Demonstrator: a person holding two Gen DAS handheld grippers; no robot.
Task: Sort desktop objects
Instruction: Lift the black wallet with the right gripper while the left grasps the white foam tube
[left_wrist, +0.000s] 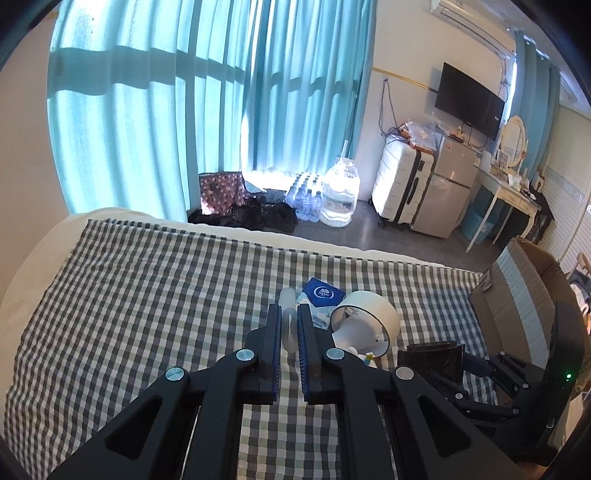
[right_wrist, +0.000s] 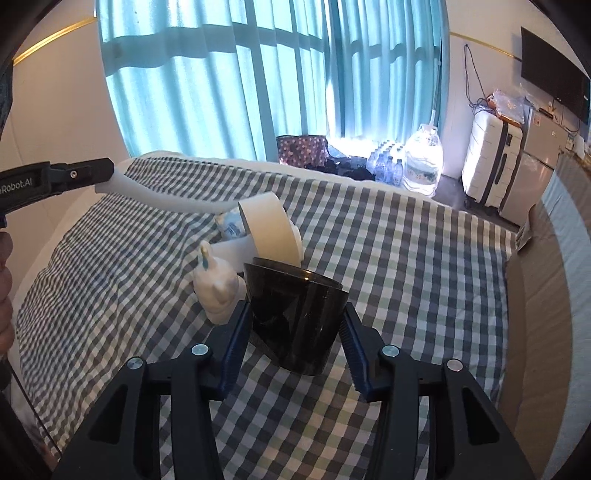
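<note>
Left wrist view: left gripper (left_wrist: 287, 314) with fingers closed on a translucent white handle (left_wrist: 287, 325) above the checked bed cover (left_wrist: 147, 295); blue tissue pack (left_wrist: 321, 293) and white cup (left_wrist: 369, 314) lie just beyond. Right wrist view: white figurine (right_wrist: 218, 291) stands left of the black cup (right_wrist: 295, 317), which the right gripper (right_wrist: 295, 325) fingers grip from both sides; cardboard box (right_wrist: 546, 295) at far right
</note>
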